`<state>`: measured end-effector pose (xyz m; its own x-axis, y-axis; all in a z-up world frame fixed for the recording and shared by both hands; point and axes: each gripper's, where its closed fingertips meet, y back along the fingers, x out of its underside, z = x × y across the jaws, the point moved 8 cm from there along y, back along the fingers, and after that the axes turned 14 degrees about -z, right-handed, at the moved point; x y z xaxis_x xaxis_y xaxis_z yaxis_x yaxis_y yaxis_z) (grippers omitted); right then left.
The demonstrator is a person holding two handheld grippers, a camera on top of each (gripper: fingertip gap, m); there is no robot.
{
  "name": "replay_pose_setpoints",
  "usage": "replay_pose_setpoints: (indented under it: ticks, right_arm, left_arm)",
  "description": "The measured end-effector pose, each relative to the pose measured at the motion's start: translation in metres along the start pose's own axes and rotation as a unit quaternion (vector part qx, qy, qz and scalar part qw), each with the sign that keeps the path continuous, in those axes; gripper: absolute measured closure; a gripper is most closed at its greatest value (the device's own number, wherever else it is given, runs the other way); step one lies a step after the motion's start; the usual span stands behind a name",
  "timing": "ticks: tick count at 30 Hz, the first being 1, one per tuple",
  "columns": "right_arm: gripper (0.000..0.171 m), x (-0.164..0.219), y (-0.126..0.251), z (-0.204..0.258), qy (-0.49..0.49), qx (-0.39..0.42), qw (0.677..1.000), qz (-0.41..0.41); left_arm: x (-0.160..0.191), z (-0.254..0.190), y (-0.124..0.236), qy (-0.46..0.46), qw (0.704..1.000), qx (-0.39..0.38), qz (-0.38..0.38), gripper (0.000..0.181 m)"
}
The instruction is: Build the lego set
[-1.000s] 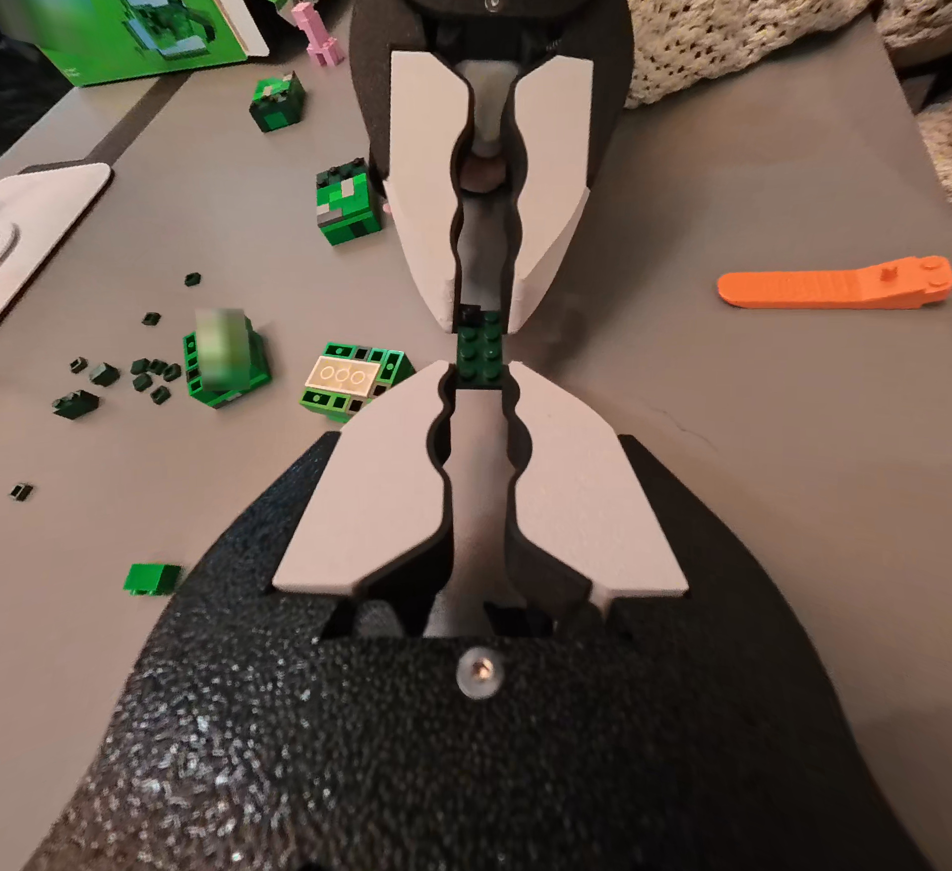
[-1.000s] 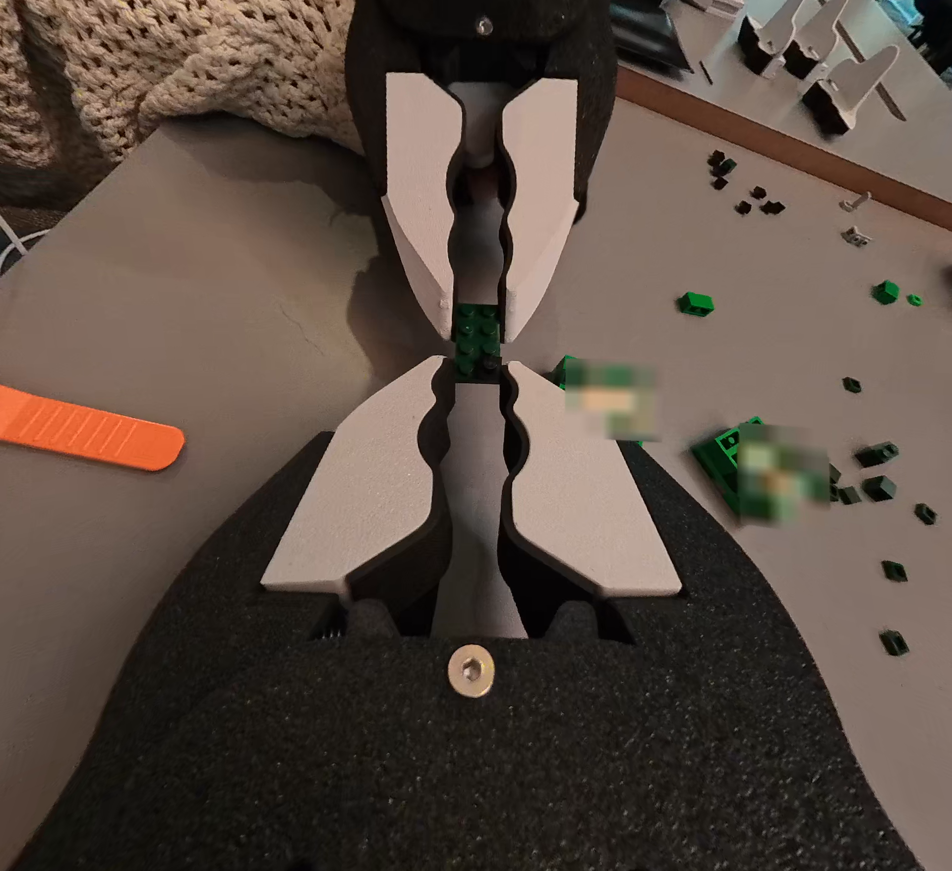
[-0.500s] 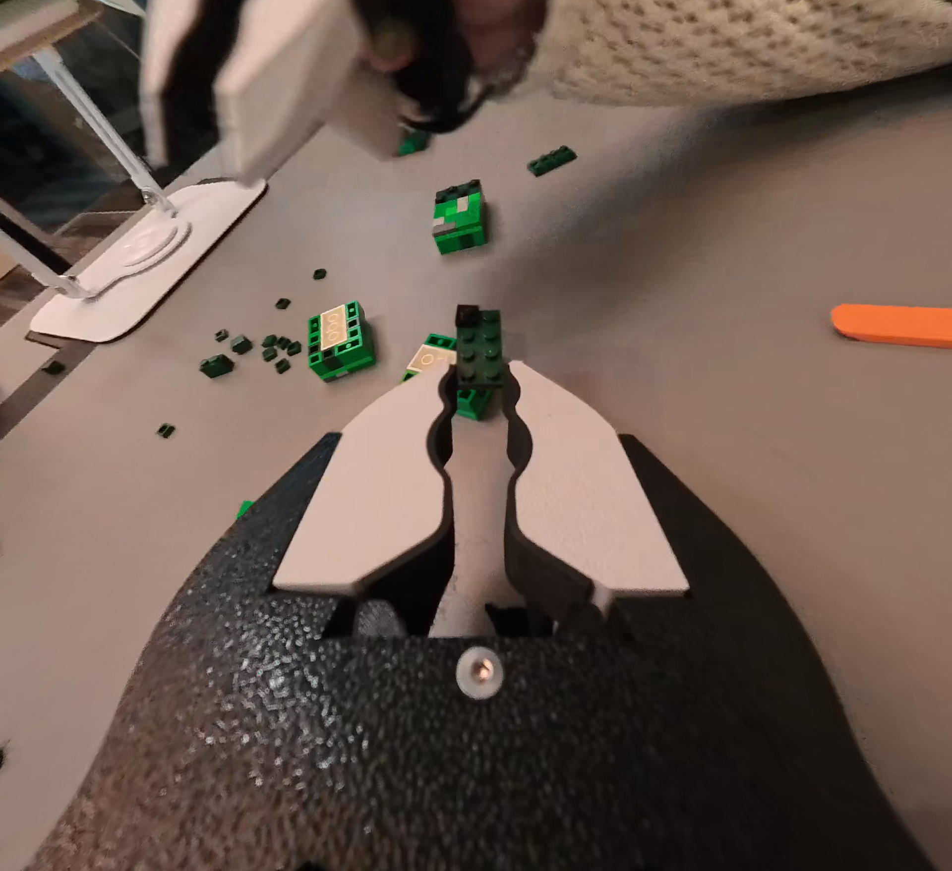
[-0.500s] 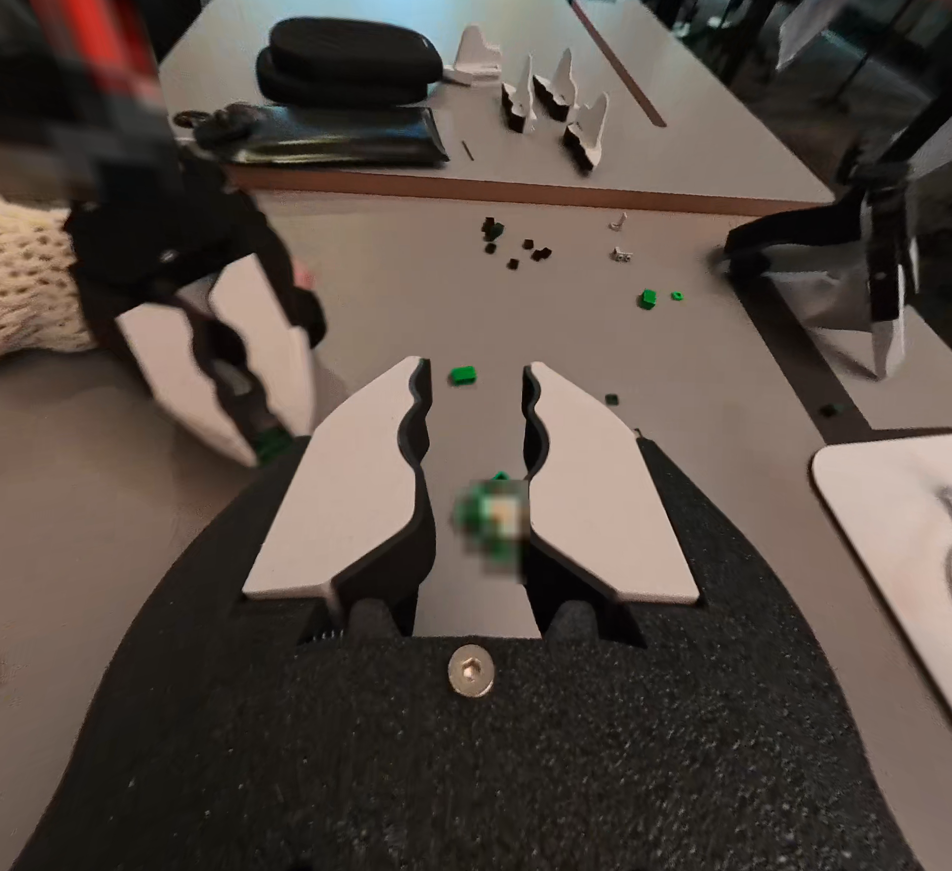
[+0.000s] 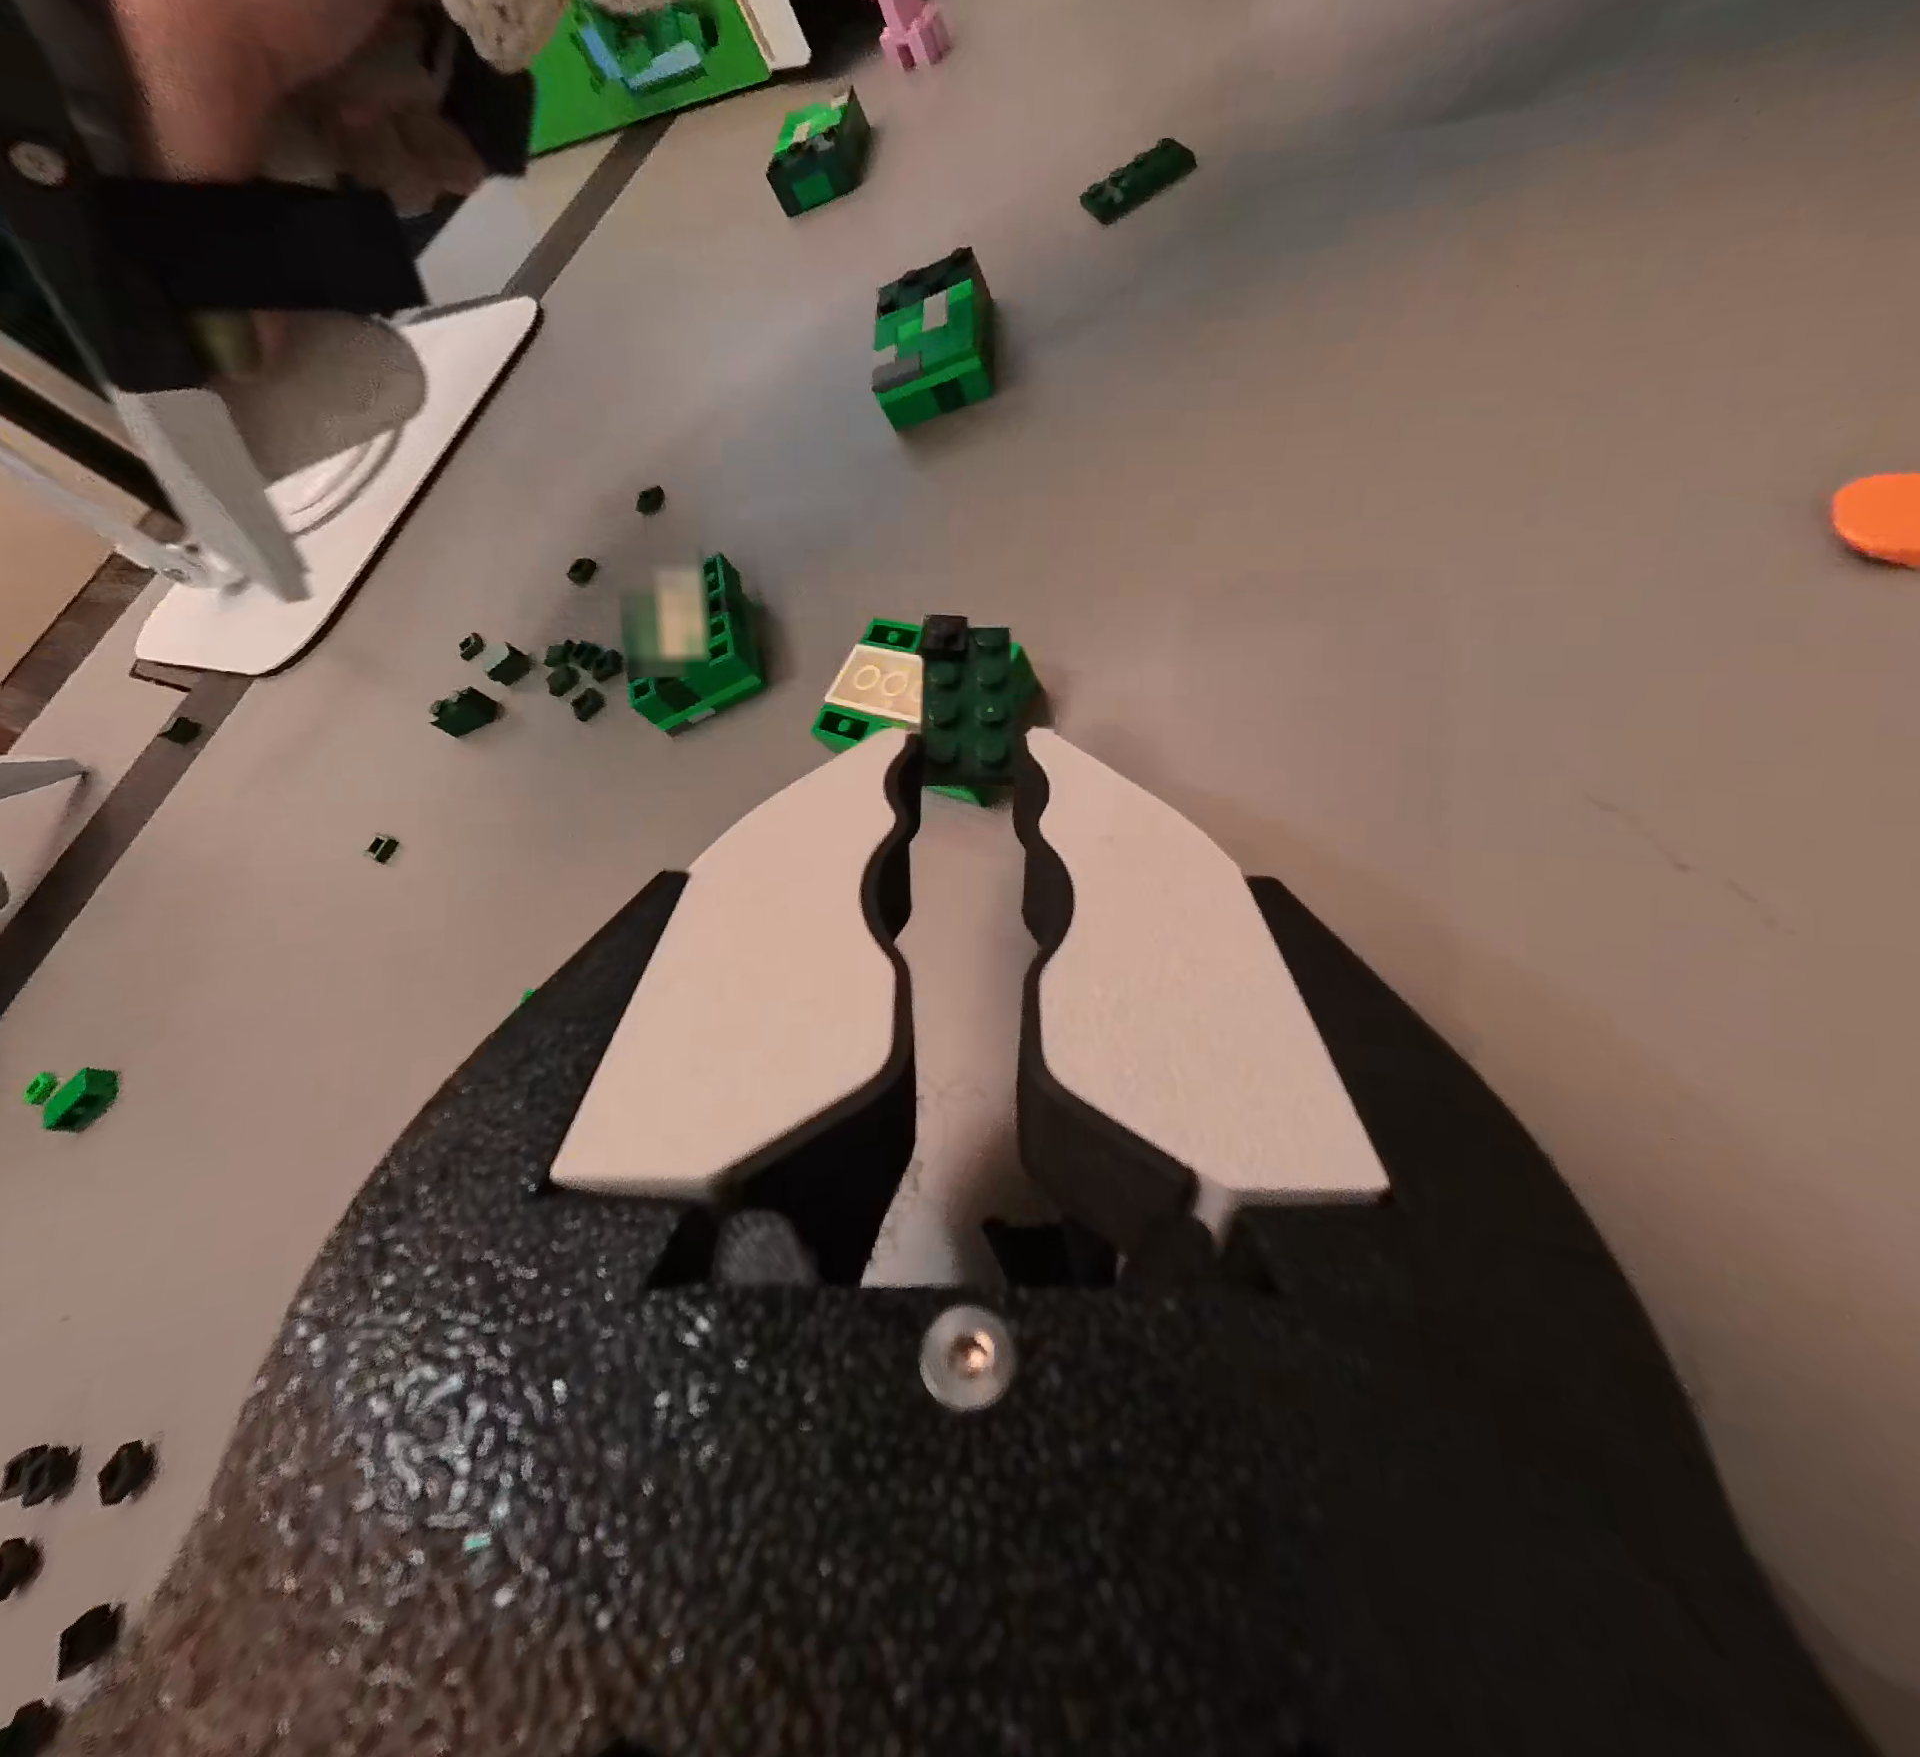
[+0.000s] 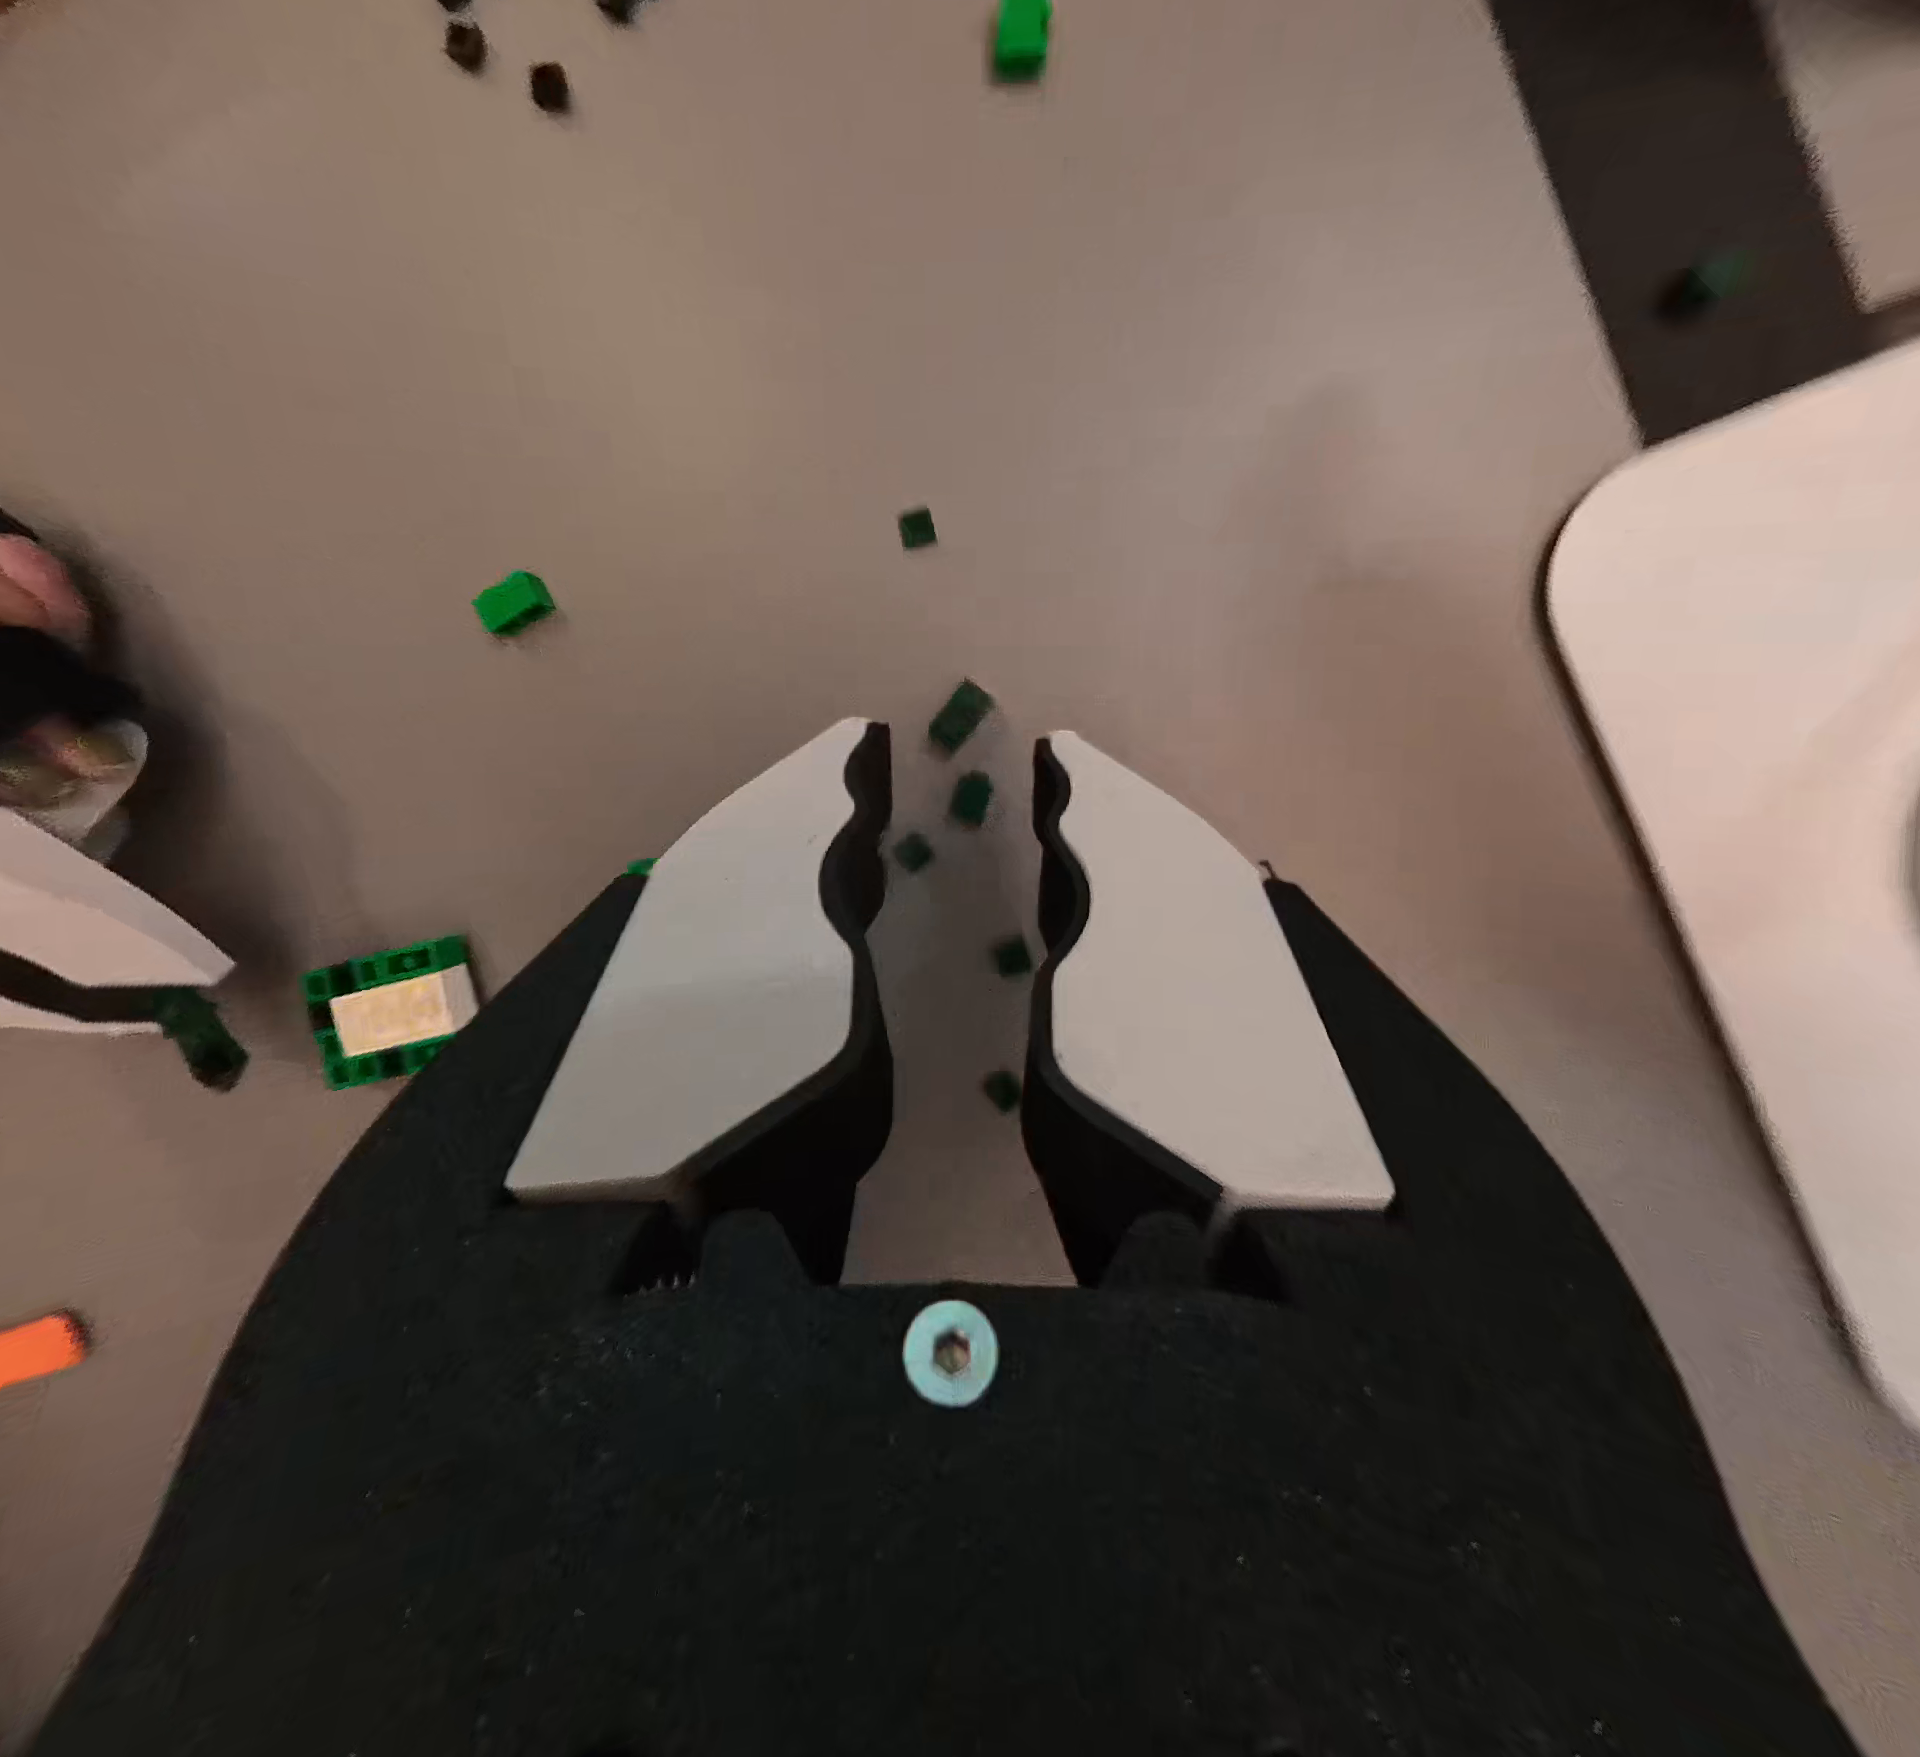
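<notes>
My left gripper (image 5: 968,757) is shut on a dark green lego plate (image 5: 971,699) with a small black piece on its far end, held above the grey table (image 5: 1351,564). Behind it lies a green assembly with a cream tile (image 5: 878,684). My right gripper (image 6: 961,746) is open and empty, pointing down over several small dark green pieces (image 6: 961,715) on the table; some show between its fingers. In the right wrist view the left gripper (image 6: 94,938) shows at the left edge with the plate (image 6: 203,1042), next to the cream-tiled assembly (image 6: 390,1011).
Green cube assemblies (image 5: 935,346) (image 5: 821,149) and a blurred one (image 5: 696,658) stand on the table. A pink figure (image 5: 904,8), a green box (image 5: 644,55), an orange separator (image 5: 1881,523) and a white stand base (image 6: 1766,772) lie around. Bright green bricks (image 6: 514,604) (image 6: 1020,29) lie loose. About 20 cm separates my left fingertips from my right. My left gripper is the nearer one to the orange separator (image 5: 1881,523): about 15 cm, against 30 cm. It turns up in the right wrist view (image 6: 53,1331) as well.
The right gripper let go of the plate, opened and swung away over the loose dark green pieces. The left gripper keeps hold of the plate and has tilted.
</notes>
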<state>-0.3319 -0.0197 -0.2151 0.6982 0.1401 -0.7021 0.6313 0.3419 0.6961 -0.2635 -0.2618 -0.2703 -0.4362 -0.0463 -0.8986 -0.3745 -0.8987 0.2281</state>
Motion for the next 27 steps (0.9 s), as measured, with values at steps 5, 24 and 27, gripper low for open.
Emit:
replay_pose_setpoints:
  ticks: [5,24,27]
  right_arm:
    - [0.156,0.017,0.003,-0.001,-0.020,0.007,0.999,0.029]
    - [0.152,0.033,-0.023,0.002,-0.196,0.033,0.968,0.155]
    - [0.155,0.034,-0.028,0.007,-0.172,0.046,0.969,0.172]
  left_arm:
    - [-0.001,0.003,0.004,0.008,1.000,-0.020,-0.014,0.165]
    - [-0.001,0.003,0.006,0.010,1.000,-0.024,-0.009,0.165]
    - [-0.001,0.003,0.007,0.013,1.000,-0.026,-0.012,0.165]
